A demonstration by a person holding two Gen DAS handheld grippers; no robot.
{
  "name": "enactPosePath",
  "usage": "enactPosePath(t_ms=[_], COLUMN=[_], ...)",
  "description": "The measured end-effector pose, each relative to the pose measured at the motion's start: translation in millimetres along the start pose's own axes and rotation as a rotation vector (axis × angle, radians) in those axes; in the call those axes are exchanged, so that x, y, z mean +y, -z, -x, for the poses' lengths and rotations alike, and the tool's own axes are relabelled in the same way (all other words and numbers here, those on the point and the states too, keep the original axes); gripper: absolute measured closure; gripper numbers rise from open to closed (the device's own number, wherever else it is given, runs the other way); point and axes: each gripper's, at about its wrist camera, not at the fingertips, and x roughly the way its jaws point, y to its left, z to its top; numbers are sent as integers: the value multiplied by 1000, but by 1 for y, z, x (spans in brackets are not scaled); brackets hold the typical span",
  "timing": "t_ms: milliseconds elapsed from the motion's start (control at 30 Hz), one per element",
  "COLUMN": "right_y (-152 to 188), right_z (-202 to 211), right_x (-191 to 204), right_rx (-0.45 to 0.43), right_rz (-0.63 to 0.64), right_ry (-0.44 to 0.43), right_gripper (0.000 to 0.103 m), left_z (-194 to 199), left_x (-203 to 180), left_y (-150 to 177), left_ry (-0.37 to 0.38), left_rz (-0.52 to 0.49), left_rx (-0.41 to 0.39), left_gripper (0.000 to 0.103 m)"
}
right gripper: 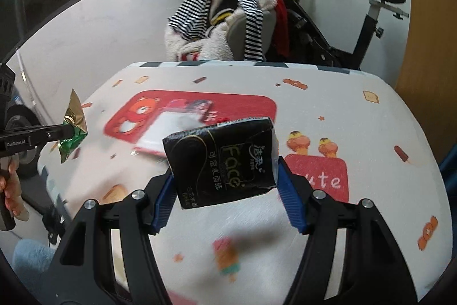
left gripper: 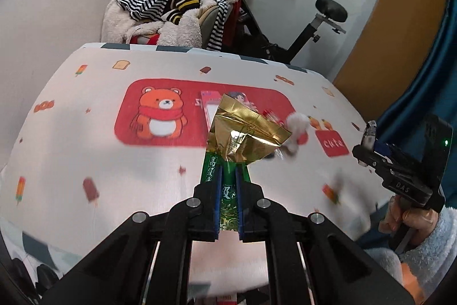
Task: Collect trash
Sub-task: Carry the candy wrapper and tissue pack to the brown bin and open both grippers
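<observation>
My left gripper (left gripper: 228, 170) is shut on a green and gold foil wrapper (left gripper: 242, 133) and holds it above the table; it also shows at the left edge of the right wrist view (right gripper: 72, 130). My right gripper (right gripper: 225, 170) is shut on a black tissue pack (right gripper: 222, 162) with "Face" printed on it, held above the table. A red and white packet (right gripper: 171, 127) lies on the red bear mat (left gripper: 160, 113). A white crumpled tissue (left gripper: 297, 127) and small wrappers (left gripper: 268, 115) lie behind the foil wrapper. The right gripper appears at the right in the left wrist view (left gripper: 368, 145).
The table (right gripper: 357, 116) has a white cloth printed with ice lollies and toast. Behind it stands a chair piled with striped and fleecy clothes (left gripper: 177, 10) and an exercise bike (right gripper: 342, 33). A white wall lies to the left, an orange panel to the right.
</observation>
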Motion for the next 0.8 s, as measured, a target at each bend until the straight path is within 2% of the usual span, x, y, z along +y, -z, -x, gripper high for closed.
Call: enactPosePath(t_ms=[200,467,800], right_y=[21,48,88], right_z=[33,60,83], right_x=[24,47,74], right_rx=[-18,-25,-18], right_rz=[-1,-38,-50], right_ry=[-30,-71,-113], right_gripper=[38,38,38], left_z=[37,66,60], left_x=[-10,-28,-48], left_y=[38,85,165], left_ry=[31,90,107], left_rz=[-7,-13,-73], left_rx=[-22,-22,87], left_gripper=[94,94,94])
